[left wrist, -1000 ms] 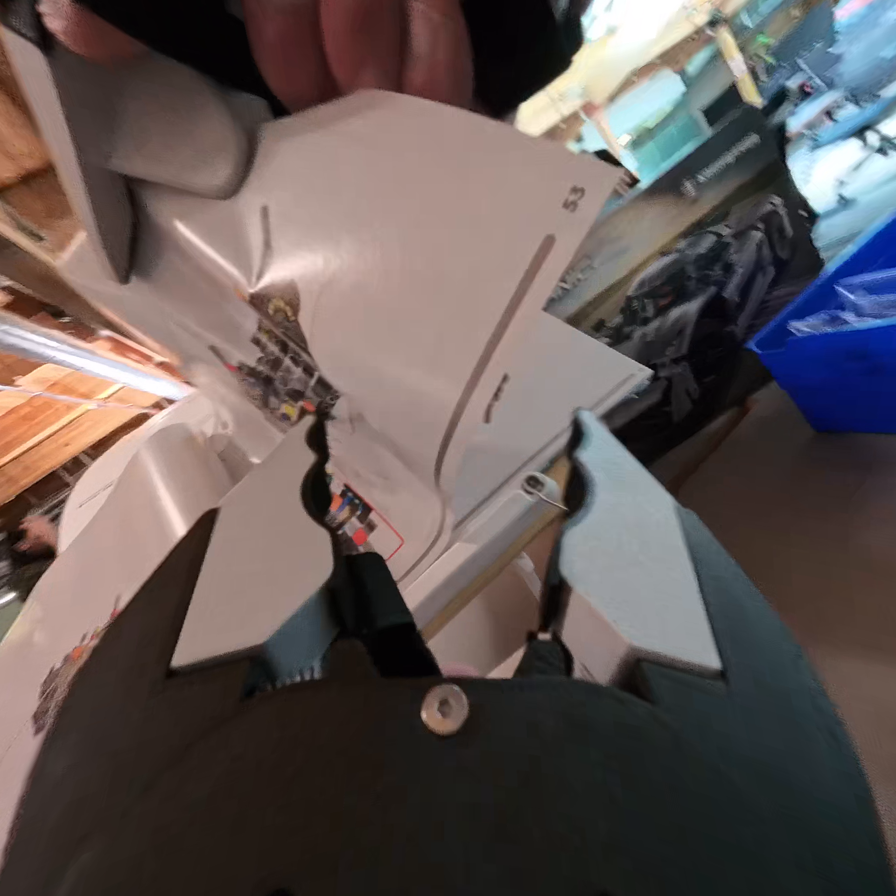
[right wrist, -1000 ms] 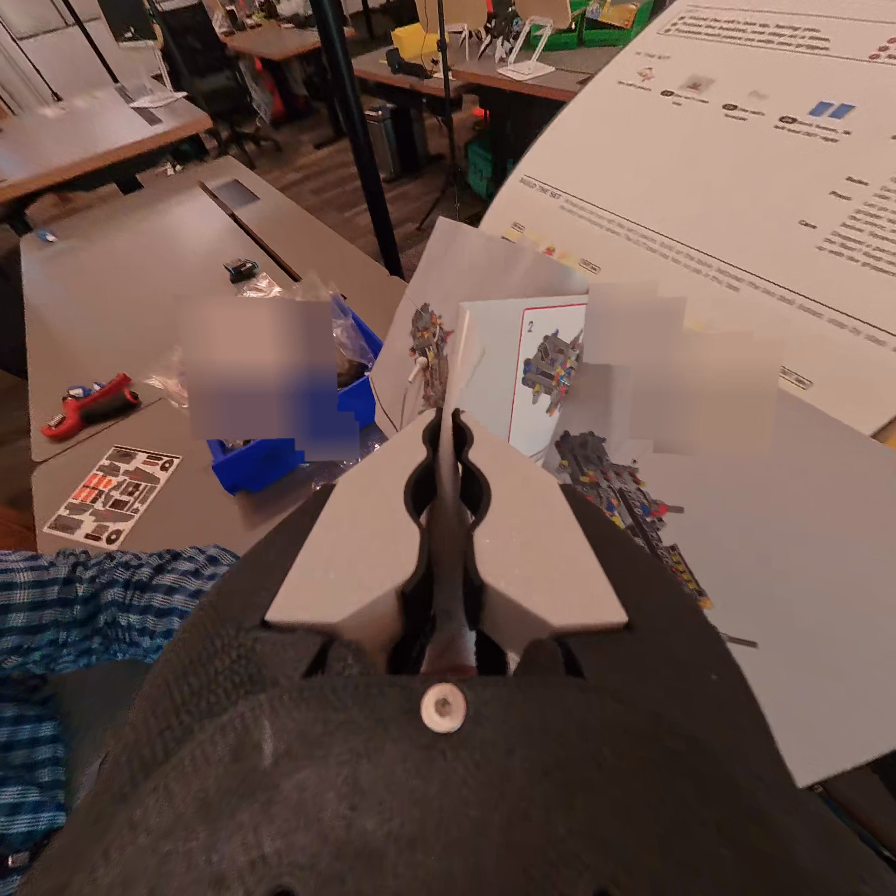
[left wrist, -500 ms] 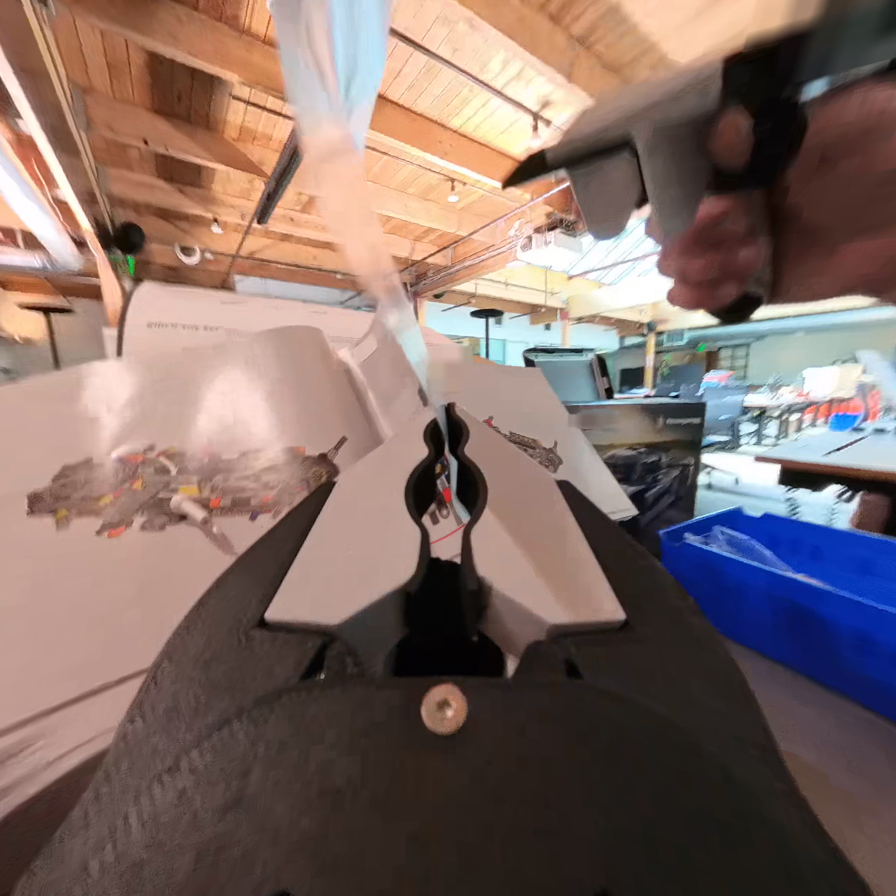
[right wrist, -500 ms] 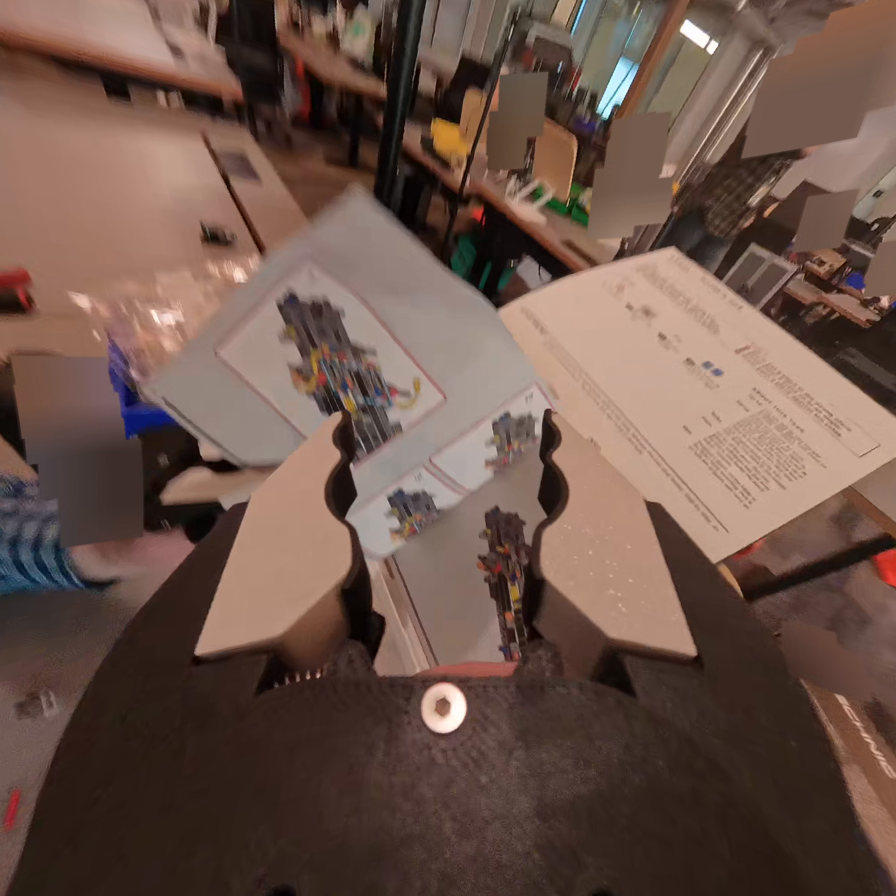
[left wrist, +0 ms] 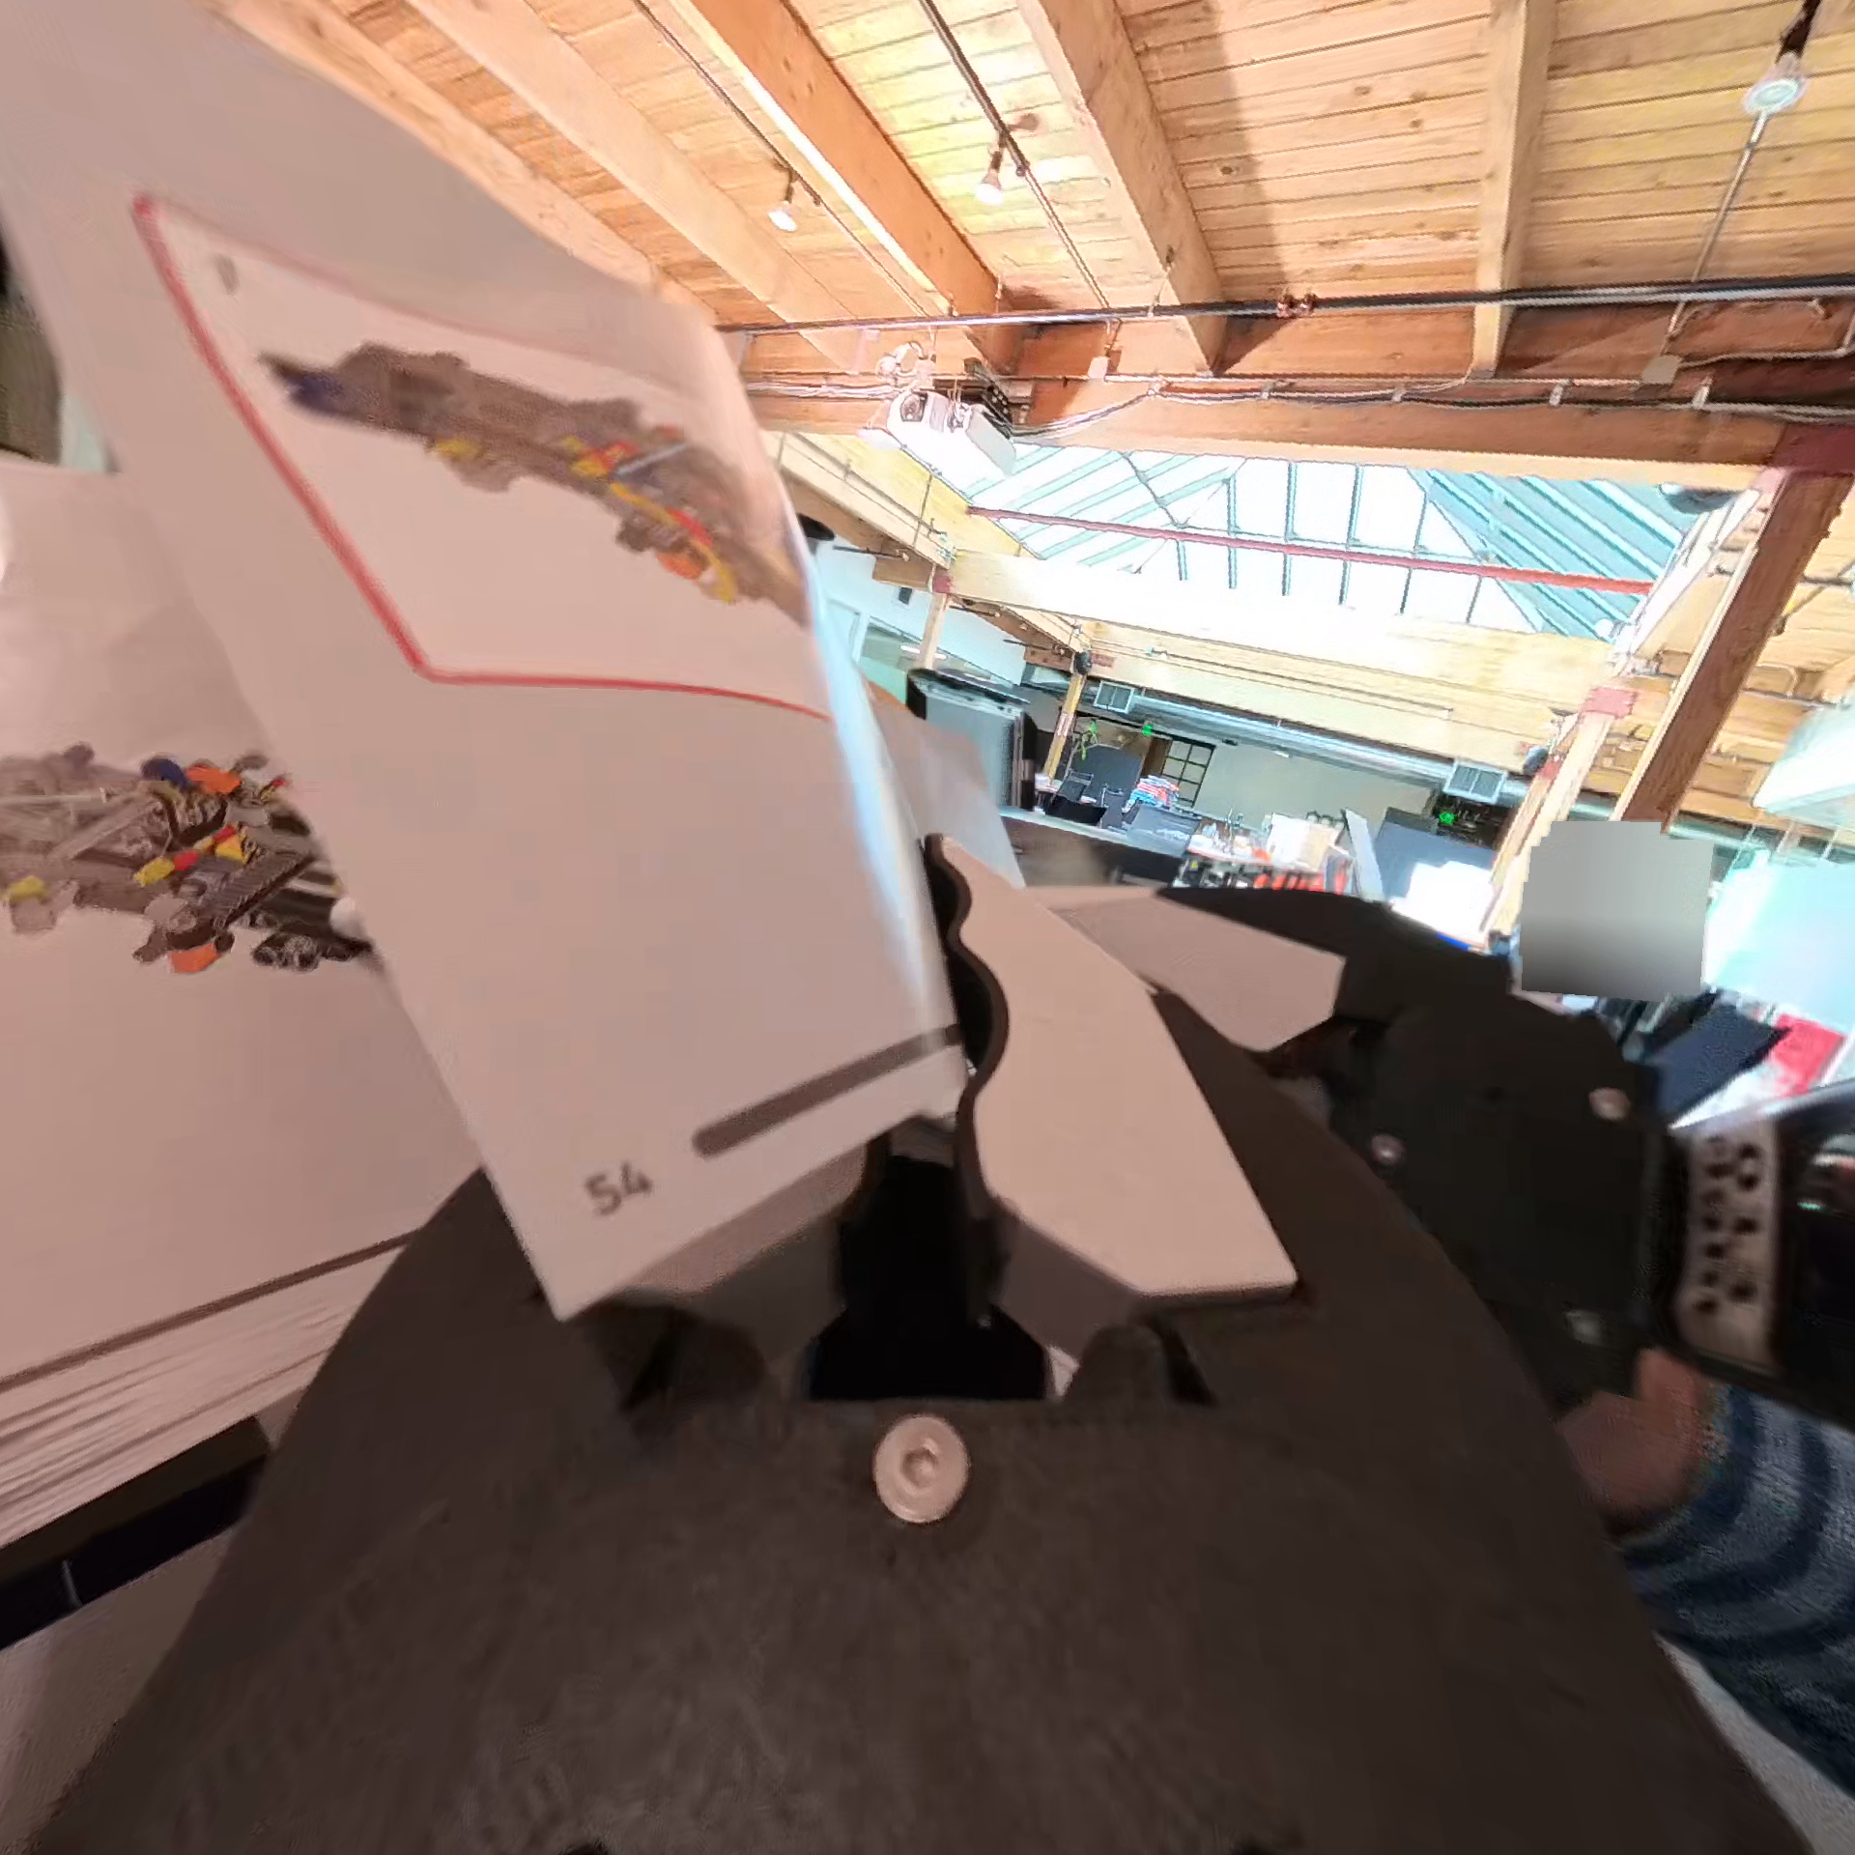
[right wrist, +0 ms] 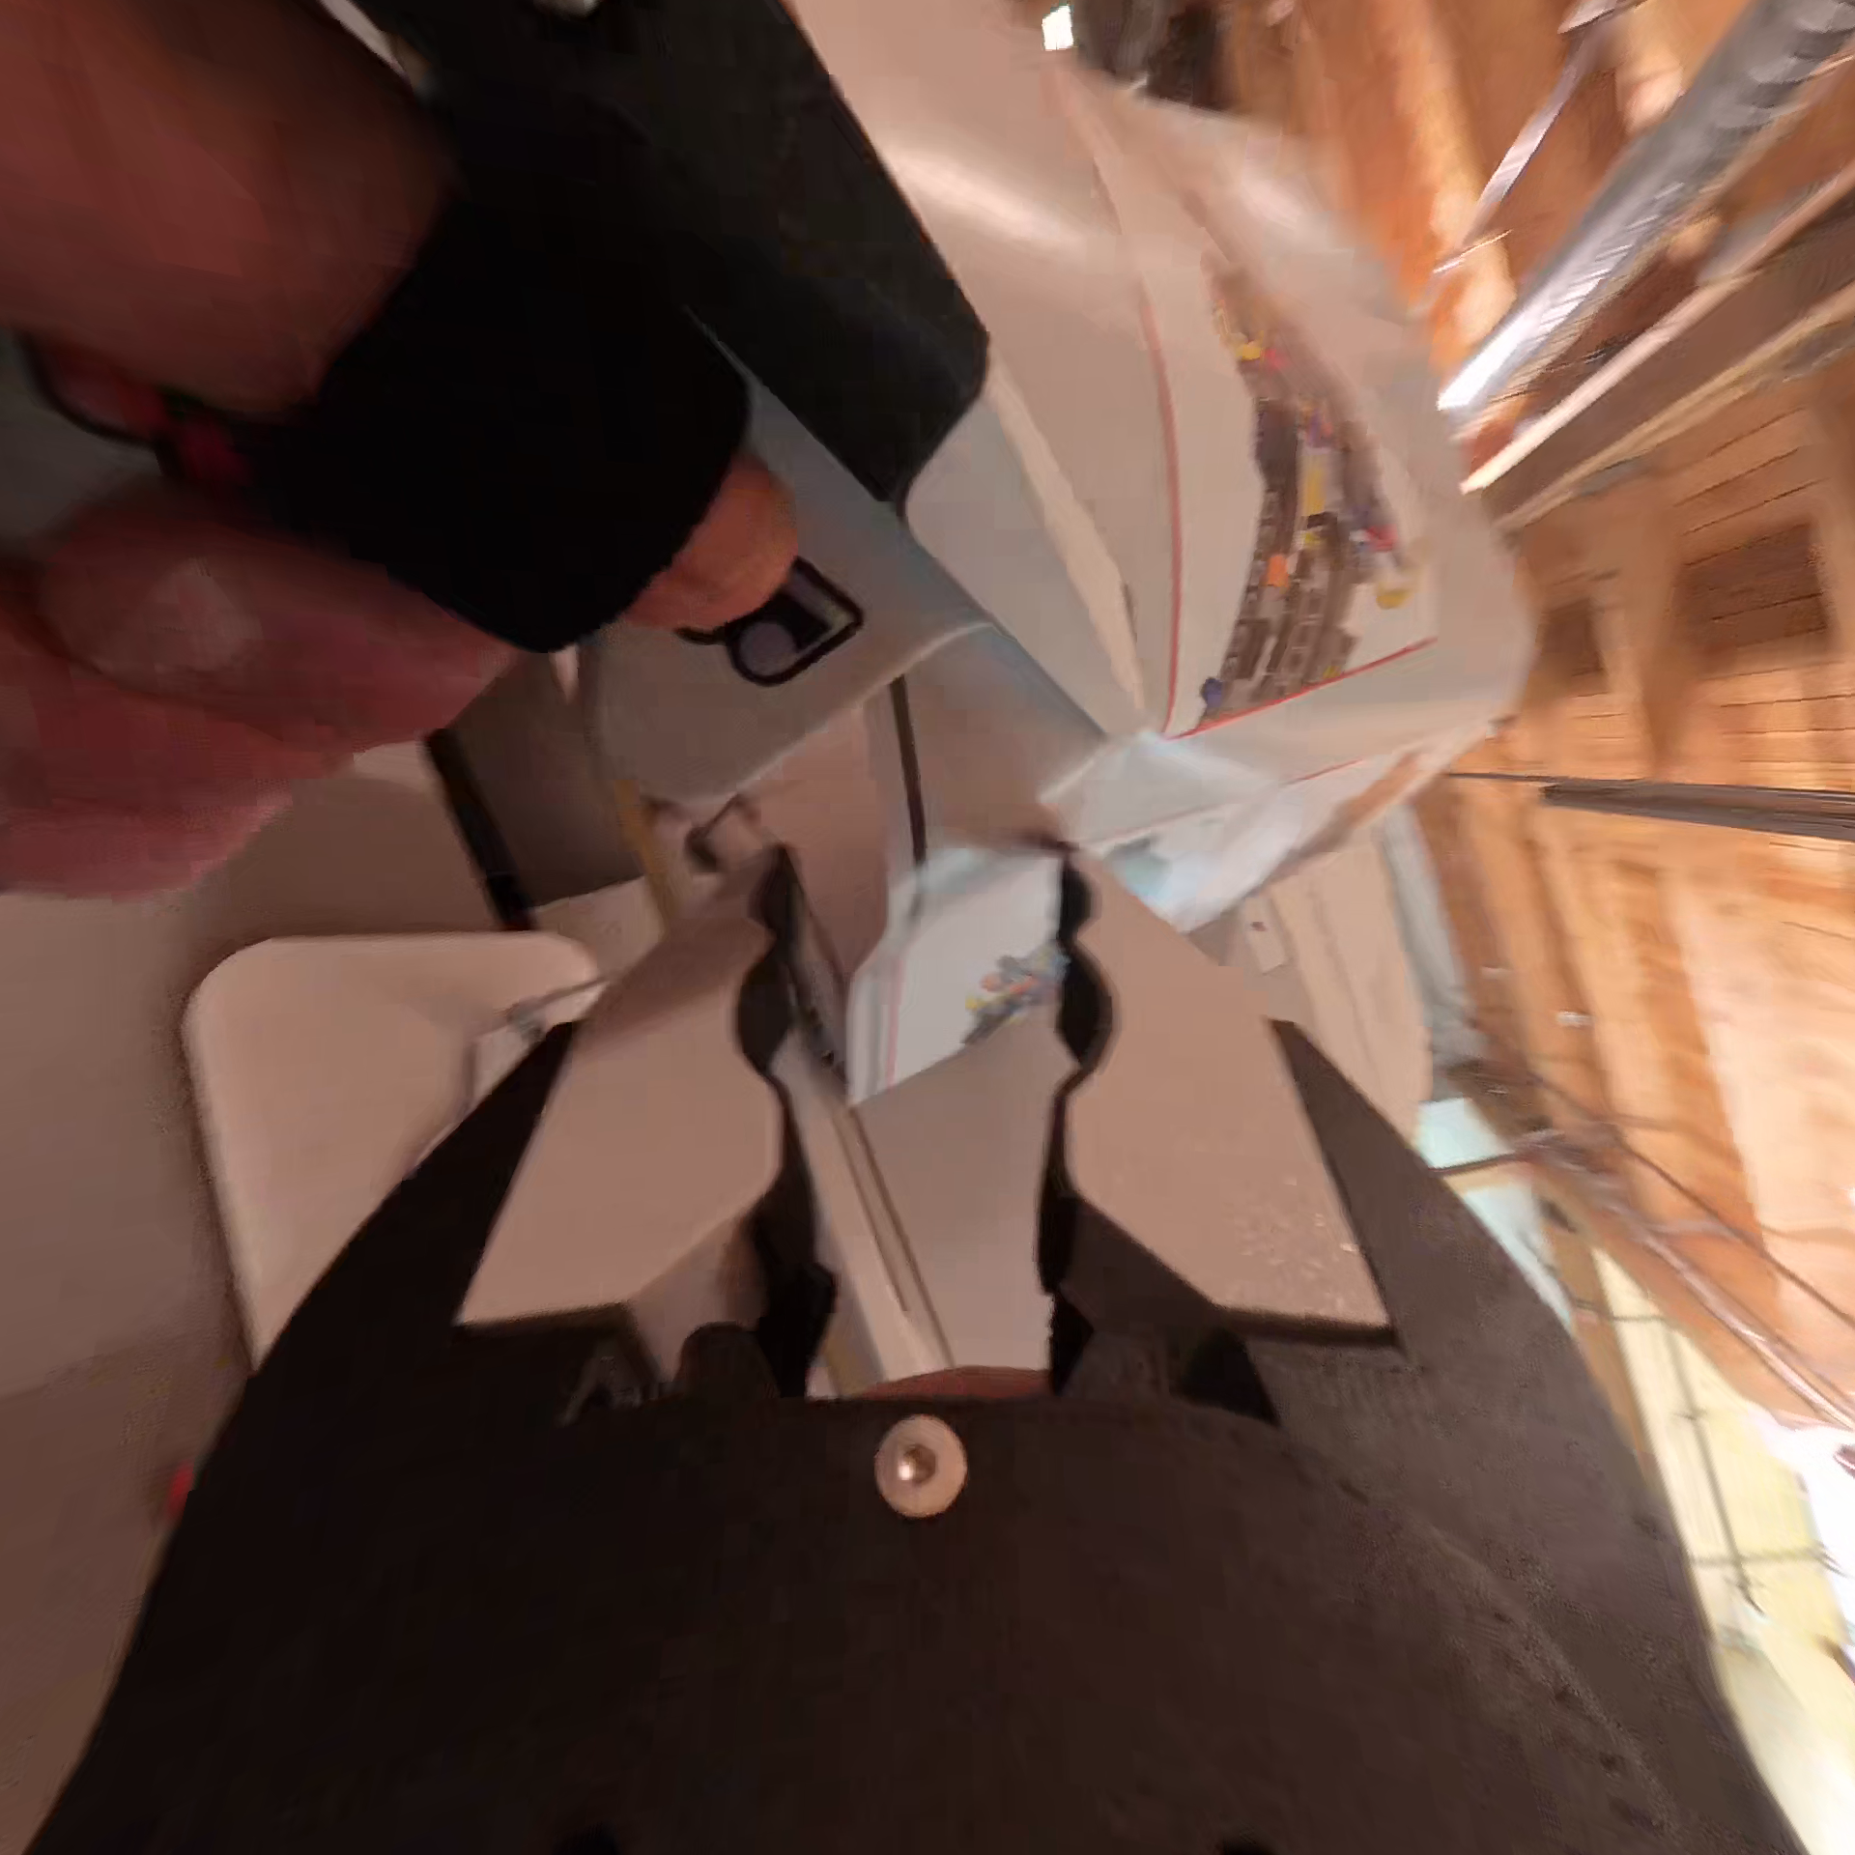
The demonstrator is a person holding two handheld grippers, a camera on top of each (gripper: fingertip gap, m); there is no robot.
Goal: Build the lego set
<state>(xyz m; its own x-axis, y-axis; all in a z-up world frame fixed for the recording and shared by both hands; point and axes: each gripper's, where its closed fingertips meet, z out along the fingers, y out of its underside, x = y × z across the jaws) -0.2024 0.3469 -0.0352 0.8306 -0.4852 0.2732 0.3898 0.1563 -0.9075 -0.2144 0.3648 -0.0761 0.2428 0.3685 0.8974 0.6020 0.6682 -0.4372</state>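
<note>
Under a ceiling of pale wooden beams and planks (left wrist: 1305,151), the left hand-held gripper (left wrist: 939,964) pinches a loose white page of the glossy LEGO instruction booklet (left wrist: 120,1004). The page (left wrist: 602,803), printed with a red-outlined drawing of a grey model, stands up tilted and hides the gripper's left finger; its right edge lies against the grey right finger (left wrist: 1084,1124). The rest of the booklet lies open to the left, showing another drawing of a grey model with bright-coloured parts and the stacked edges of its pages below.

To the right in the left wrist view, the right hand-held gripper (left wrist: 1205,954) reaches in with its grey fingers just behind the left one, held by a hand in a blue striped sleeve (left wrist: 1747,1566).

The right wrist view is tilted and blurred. There the right gripper's two grey fingers (right wrist: 622,1124) stand spread apart, with a curled booklet page lying between them and nothing clamped. Its right fingertip is at the edge of a bent, crumpled page (right wrist: 1285,602); whether it touches cannot be told. At upper left a bare hand (right wrist: 151,452) grips the black handle of the left gripper, whose grey finger presses on the page. A pale desk (right wrist: 100,1405) shows at lower left.
</note>
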